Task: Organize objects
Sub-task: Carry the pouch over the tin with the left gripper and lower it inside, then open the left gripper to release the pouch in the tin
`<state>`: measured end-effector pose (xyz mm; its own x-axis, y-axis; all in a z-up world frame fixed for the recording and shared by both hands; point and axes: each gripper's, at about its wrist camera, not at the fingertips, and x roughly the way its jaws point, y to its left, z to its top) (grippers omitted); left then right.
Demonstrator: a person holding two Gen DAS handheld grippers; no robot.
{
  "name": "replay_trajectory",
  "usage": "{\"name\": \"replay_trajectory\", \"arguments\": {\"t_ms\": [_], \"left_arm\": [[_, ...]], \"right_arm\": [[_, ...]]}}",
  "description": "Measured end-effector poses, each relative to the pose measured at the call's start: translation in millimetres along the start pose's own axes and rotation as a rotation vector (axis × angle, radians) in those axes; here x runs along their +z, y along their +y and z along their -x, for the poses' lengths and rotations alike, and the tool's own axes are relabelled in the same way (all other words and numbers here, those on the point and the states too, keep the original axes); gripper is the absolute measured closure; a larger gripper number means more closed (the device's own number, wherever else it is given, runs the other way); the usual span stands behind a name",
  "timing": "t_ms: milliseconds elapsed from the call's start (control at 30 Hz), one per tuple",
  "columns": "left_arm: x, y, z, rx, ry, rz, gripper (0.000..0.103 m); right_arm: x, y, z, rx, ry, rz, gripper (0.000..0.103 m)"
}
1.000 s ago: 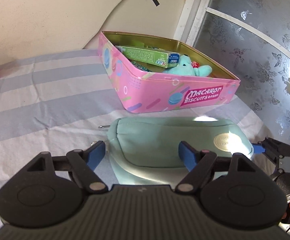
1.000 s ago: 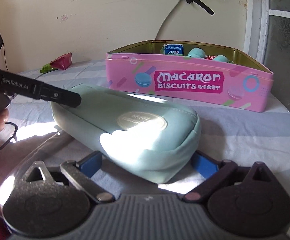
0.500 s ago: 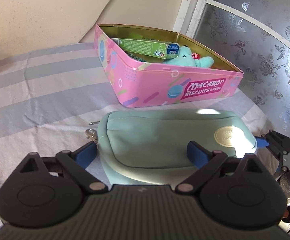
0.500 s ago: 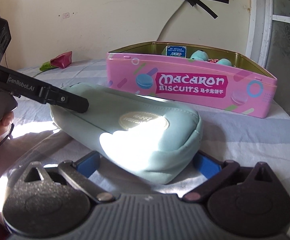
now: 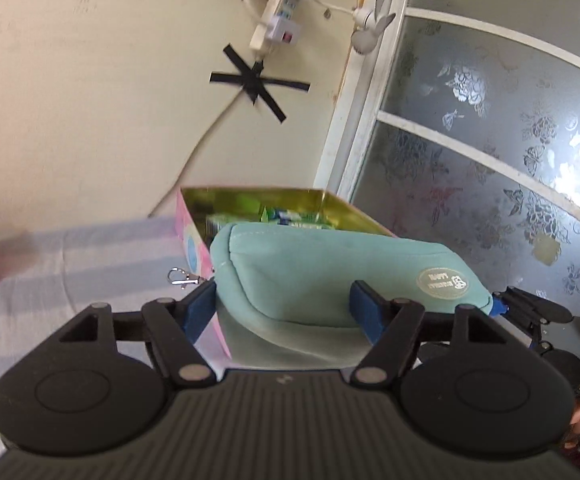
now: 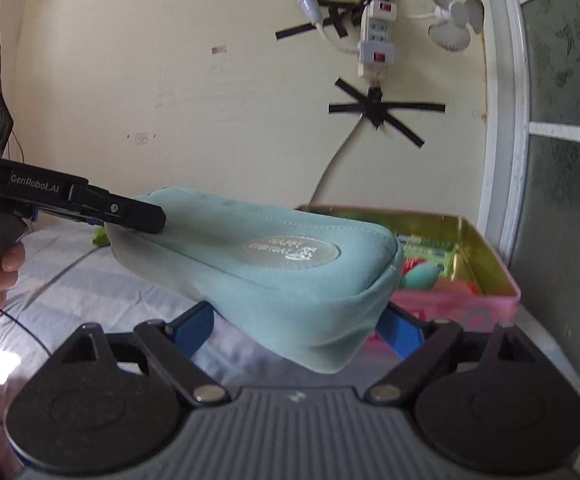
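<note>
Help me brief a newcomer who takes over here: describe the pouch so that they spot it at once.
Find the frosted patterned window and, at its foot, the open pink biscuit tin. In front of it, lifted off the striped cloth between the left gripper and right gripper, is the pouch: soft, mint green, with a round pale badge.

"GenRobot.AI" reads in white on the left gripper's (image 6: 101, 216) black arm; pouch's (image 6: 273, 268) round badge (image 6: 290, 250) has upside-down lettering, approx. "HAPPY EVERYDAY", blurry.
</note>
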<state>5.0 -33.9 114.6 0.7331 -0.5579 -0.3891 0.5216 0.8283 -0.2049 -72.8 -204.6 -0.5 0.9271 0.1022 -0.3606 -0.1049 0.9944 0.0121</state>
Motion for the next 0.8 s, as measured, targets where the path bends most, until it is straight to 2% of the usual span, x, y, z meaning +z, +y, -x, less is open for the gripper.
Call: {"name": "replay_trajectory", "arguments": {"t_ms": [167, 300, 533, 633, 700, 800], "left_arm": [[44, 7, -49, 0.029, -0.037, 0.017, 0.029], [63, 16, -100, 0.065, -0.015, 0.051, 0.029], [66, 32, -176, 0.164, 0.052, 0.076, 0.029], [68, 32, -204, 0.187, 0.123, 0.061, 0.028], [66, 28, -210, 0.19, 0.149, 0.044, 0.028], [57, 22, -197, 0.169, 0.132, 0.008, 0.028]], "right_arm": [[48, -20, -38, -0.076, -0.056, 0.1, 0.012], [71, -46, -87, -0.086, -0.004, 0.103, 0.012], [76, -87, -177, -0.095, 0.17, 0.046, 0.011], [79, -105, -211, -0.174, 0.24, 0.035, 0.01], [82, -111, -220, -0.248, 0.235, 0.033, 0.008], [80, -120, -206, -0.24, 0.195, -0.024, 0.006]]}}
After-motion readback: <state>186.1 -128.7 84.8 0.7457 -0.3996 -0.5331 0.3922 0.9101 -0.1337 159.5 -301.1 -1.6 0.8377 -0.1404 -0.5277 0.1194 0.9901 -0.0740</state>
